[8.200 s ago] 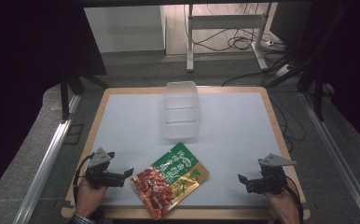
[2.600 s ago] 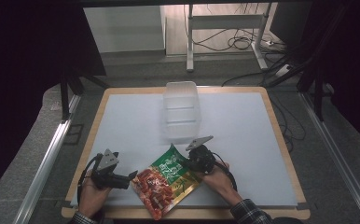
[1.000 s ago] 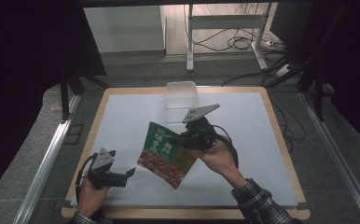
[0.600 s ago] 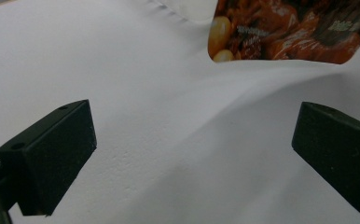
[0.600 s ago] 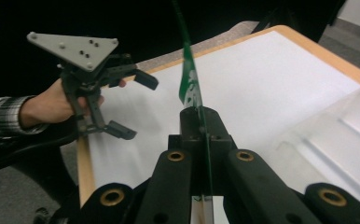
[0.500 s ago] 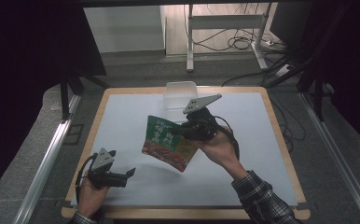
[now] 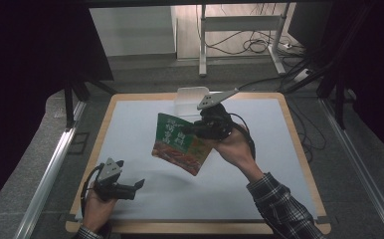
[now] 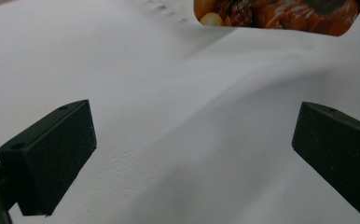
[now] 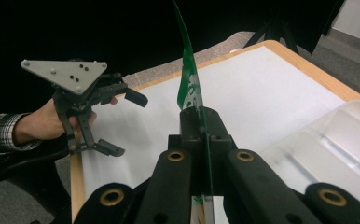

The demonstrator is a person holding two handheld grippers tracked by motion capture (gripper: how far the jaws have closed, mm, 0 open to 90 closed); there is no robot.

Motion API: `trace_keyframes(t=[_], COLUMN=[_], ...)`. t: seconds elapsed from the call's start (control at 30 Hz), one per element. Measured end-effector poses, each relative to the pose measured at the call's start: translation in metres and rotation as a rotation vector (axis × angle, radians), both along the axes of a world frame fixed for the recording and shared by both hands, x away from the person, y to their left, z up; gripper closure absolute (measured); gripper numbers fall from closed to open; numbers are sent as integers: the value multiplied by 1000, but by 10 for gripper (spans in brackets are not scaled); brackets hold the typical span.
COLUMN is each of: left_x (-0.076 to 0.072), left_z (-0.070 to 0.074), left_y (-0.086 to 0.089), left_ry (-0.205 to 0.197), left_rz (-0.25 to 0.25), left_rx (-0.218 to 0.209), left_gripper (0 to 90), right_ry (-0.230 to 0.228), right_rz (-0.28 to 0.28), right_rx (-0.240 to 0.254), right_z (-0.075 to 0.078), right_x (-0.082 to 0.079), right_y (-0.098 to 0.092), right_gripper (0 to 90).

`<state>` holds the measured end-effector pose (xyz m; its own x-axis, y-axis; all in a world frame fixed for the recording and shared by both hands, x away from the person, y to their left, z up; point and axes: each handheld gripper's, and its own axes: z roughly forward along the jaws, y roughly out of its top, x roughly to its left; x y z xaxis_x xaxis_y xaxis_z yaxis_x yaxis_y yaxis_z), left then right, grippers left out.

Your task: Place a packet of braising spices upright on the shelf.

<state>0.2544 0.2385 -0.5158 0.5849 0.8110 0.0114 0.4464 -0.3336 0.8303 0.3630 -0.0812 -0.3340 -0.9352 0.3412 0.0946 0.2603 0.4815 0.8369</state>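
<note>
The table (image 7: pixel 130 124) spreads under me, a white sheet in a wooden rim, its near corners cut off by my own forearms in the high view. At its far edge stands a clear plastic container (image 7: pixel 187 95), half hidden behind my right gripper (image 7: pixel 194 130); the right gripper view shows only its pale wall (image 9: pixel 336 140) at the side.

The food pouch (image 7: pixel 180 144) hangs above the middle of the table, lifted clear of the sheet. Its long axis runs from the green top, toward the far side, down to the red printed end, which points at me and slightly right. The print is too small to read. From above I see its broad face; the right gripper view shows it edge-on, a thin green blade (image 9: pixel 187 79) rising out of my closed jaws, which pinch its rim.

My left gripper (image 7: pixel 135 186) rests low at the near left. Its own view shows both jaws wide apart with nothing between them, and the pouch's bottom edge (image 8: pixel 280 16) cropped at the top.
</note>
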Motion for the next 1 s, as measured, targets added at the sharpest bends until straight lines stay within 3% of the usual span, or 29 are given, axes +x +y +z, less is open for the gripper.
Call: trace_keyframes(t=[0.5, 1.0], left_x=[0, 0], left_z=[1, 1], left_y=[0, -1], left_ry=[-3, -3], left_rz=[-11, -21], left_rx=[-10, -12], left_gripper=[0, 0], right_ry=[-18, -72], right_rz=[-13, -54], right_rx=[3, 25], right_z=[26, 57], right_x=[25, 52], right_y=[6, 11], right_gripper=[893, 893])
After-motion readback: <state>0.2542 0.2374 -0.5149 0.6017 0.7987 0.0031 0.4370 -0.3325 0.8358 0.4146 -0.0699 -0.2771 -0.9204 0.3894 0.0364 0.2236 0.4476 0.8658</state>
